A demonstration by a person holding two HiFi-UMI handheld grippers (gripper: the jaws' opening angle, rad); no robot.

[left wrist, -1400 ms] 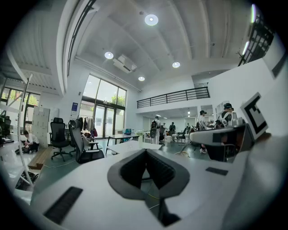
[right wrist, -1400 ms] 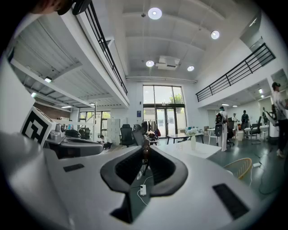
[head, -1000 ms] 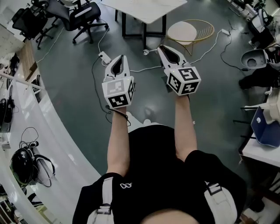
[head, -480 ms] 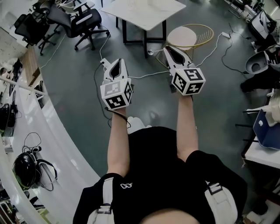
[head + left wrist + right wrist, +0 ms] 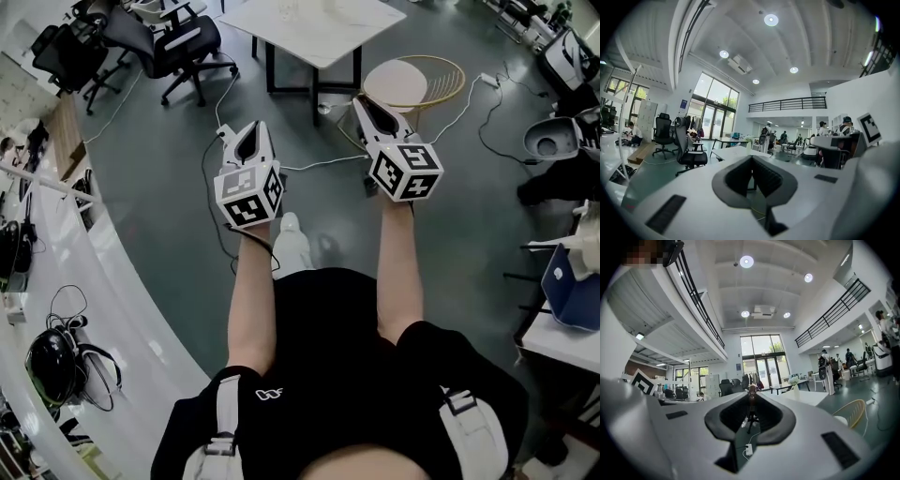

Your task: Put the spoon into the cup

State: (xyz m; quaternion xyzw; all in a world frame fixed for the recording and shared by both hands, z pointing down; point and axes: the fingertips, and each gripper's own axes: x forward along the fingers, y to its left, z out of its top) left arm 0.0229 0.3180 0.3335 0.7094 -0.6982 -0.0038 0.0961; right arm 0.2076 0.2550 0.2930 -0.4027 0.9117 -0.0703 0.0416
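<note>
Head view: spoon, cup nowhere seen. My left tongs (image 5: 251, 131) closed, empty; right tongs (image 5: 362, 103) barely parted, empty. Step: approach. Next: reach white table (image 5: 323, 33) at 12 o'clock, find spoon.

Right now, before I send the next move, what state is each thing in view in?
Left gripper, jaws shut, empty.
Right gripper, jaws a slit apart, nothing gripped.
White square table, upright, ahead of both grippers.
Black office chair, upright, nobody seated.
Gold wire chair with round white seat, upright beside the table.
White power strip, on the floor, cable plugged in.
Spoon and cup, not in view.
</note>
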